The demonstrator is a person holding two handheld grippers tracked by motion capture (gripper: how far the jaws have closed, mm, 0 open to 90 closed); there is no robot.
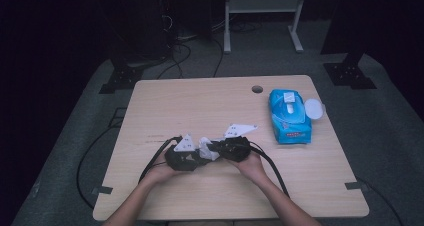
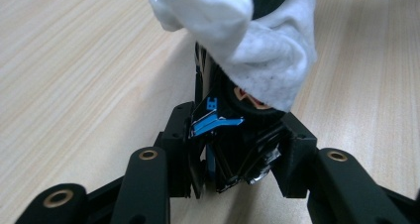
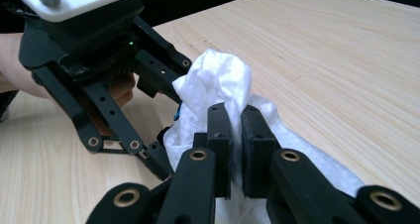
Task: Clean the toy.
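My left gripper [image 2: 237,149] is shut on a small black item with blue and orange print [image 2: 220,110], held just above the wooden table [image 1: 200,106]. A white wipe [image 2: 257,40] drapes over the far end of that item. My right gripper [image 3: 236,135] is shut on the same wipe [image 3: 218,85], which bunches up between its two pads and spreads below them. In the high view the left gripper [image 1: 199,158] and right gripper [image 1: 216,148] meet tip to tip near the table's front middle, the wipe [image 1: 207,147] between them.
A blue pack of wipes [image 1: 289,117] lies at the right of the table, its white lid [image 1: 314,108] flipped open beside it. A cable hole [image 1: 257,89] sits near the far edge. Black cables trail from both grippers toward the front edge.
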